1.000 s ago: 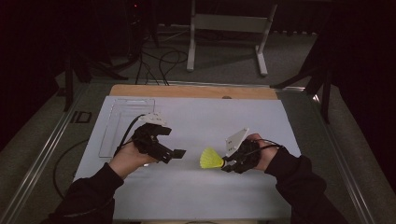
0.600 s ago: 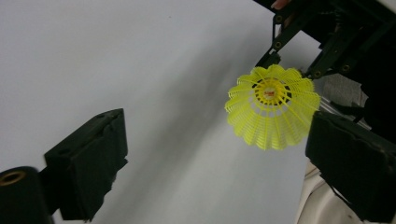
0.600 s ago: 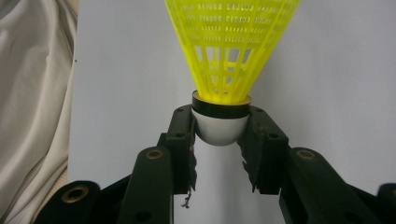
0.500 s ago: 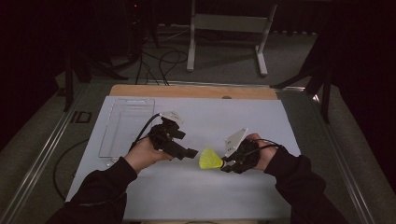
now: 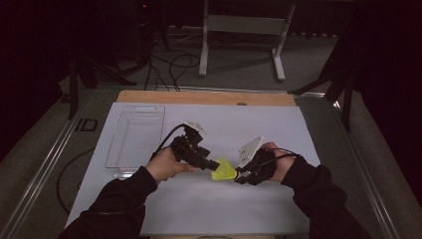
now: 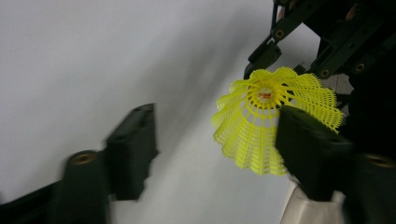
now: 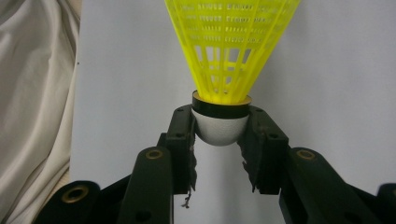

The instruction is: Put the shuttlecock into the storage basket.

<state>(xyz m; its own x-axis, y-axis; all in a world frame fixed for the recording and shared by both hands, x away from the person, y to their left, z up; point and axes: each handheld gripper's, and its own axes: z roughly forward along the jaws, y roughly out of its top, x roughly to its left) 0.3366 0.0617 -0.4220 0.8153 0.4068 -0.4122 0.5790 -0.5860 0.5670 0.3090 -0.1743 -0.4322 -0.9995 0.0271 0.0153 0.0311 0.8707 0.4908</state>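
Shuttlecock point(image 5: 224, 171) position: above the white table sheet point(image 5: 278, 124), between the two grippers, slightly right of the table's centre in the high view. The item is yellow plastic with a mesh skirt and a white rounded cork base ringed by a black band.

Right gripper point(image 5: 242, 175): jaws closed on the cork base. In the right gripper view, both black jaws press against the white base point(image 7: 219, 130) from opposite sides, and the skirt point(image 7: 229, 46) extends away from the gripper, widening toward the top of the picture. The grip is at the base only; the skirt is free.

Left gripper point(image 5: 215, 165): jaws partly open and just now closing. In the high view its tip sits at the open end of the skirt. In the left gripper view, the skirt point(image 6: 261, 126) faces the camera, mouth first. One jaw overlaps the skirt's lower right rim; the other jaw stands well apart at the left, over bare sheet. Whether the near jaw touches the mesh cannot be told. The pads do not clamp the skirt.

Clear plastic tray point(image 5: 135, 137): rests on the left part of the sheet, well apart from the shuttlecock.

Both forearms wear dark sleeves point(image 5: 119, 194).
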